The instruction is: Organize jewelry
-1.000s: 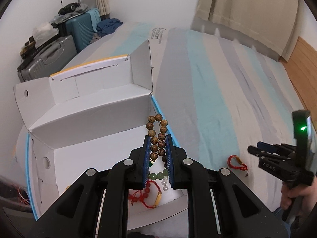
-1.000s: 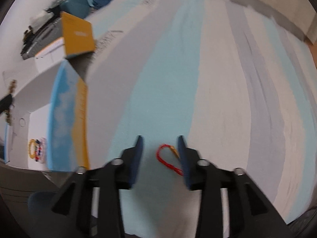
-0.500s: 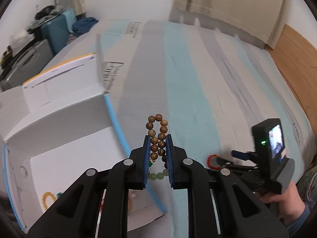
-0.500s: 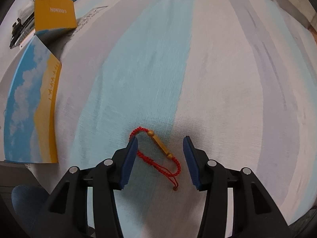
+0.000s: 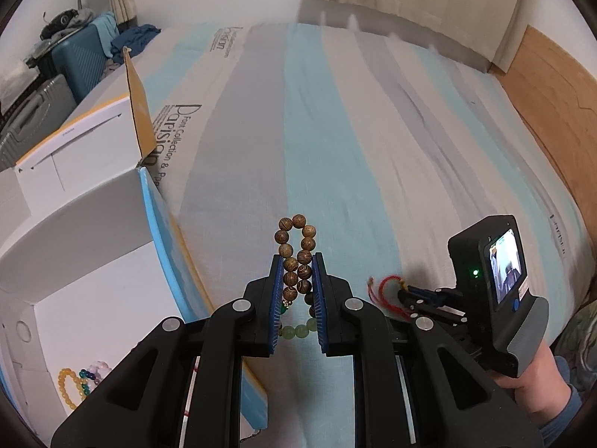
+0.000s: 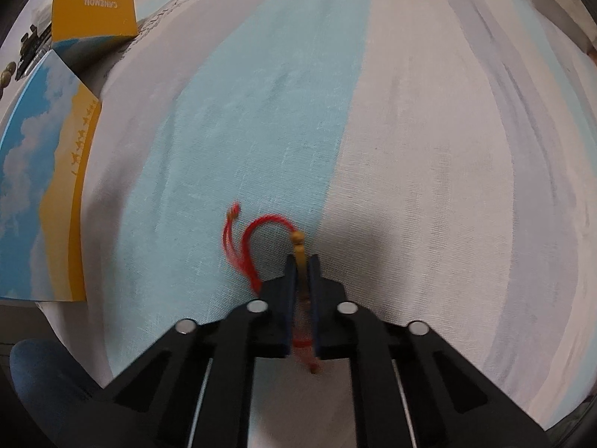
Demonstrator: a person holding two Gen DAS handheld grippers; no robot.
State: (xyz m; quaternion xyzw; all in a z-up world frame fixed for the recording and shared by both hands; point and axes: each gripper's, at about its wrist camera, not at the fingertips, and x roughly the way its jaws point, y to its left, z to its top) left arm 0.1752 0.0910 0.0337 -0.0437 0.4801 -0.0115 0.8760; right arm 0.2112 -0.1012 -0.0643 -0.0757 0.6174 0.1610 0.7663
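1. Jewelry is split between both tools: a brown wooden-bead bracelet (image 5: 296, 257) is clamped between the blue pads of the left gripper (image 5: 296, 280), its loop standing up past the fingertips.
2. Pale green jade-like beads (image 5: 296, 331) show lower down between the same fingers, above the striped blue, grey and white bedsheet (image 5: 373, 149).
3. The right gripper (image 6: 301, 261) is clenched on a red cord bracelet with a slim golden tube bead (image 6: 261, 246); the tube sits between the pads while the red loop and loose ends trail out to the left, just above the sheet.
4. An open white cardboard box with blue and yellow outer faces (image 5: 93, 261) stands to the left on the bed.
5. Inside it, at the lower left, lie a yellow bead bracelet (image 5: 66, 388) and a multicoloured bead bracelet (image 5: 93, 373), touching each other.
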